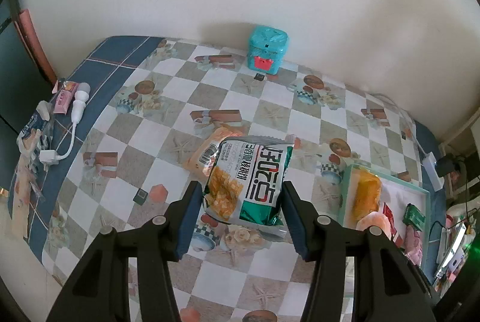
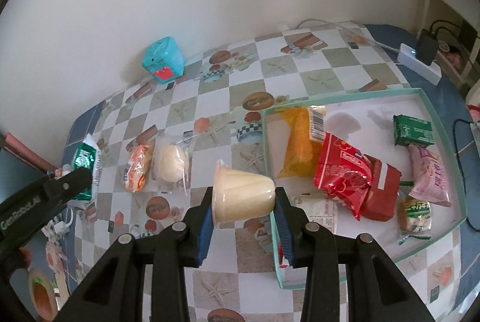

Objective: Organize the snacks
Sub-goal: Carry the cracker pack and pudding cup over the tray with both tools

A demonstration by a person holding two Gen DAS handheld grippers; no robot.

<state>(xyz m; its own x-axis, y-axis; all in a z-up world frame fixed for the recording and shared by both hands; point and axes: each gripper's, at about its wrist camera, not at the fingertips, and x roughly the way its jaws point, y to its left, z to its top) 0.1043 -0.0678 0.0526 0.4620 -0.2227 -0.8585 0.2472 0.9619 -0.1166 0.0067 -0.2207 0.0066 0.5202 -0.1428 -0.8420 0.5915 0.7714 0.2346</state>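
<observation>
My left gripper (image 1: pixel 240 196) is shut on a green and white snack bag (image 1: pixel 249 181), held clear of the checkered tablecloth. An orange packet (image 1: pixel 204 154) lies on the table under it. My right gripper (image 2: pixel 243 202) is shut on a cream pudding cup (image 2: pixel 243 196) lying sideways between the blue pads, just left of the teal-rimmed tray (image 2: pixel 360 97). The tray holds a yellow packet (image 2: pixel 300 148), a red packet (image 2: pixel 342 175), a green packet (image 2: pixel 414 130) and a pink packet (image 2: pixel 429 172). The left gripper (image 2: pixel 78 178) with its bag shows at the far left of the right wrist view.
An orange packet (image 2: pixel 138 169) and a wrapped round bun (image 2: pixel 171 163) lie on the table left of the tray. A teal box toy (image 1: pixel 268 49) stands by the wall. A white power strip (image 2: pixel 420 64) and cables sit at the right edge, and a white charger (image 1: pixel 75 112) at the left.
</observation>
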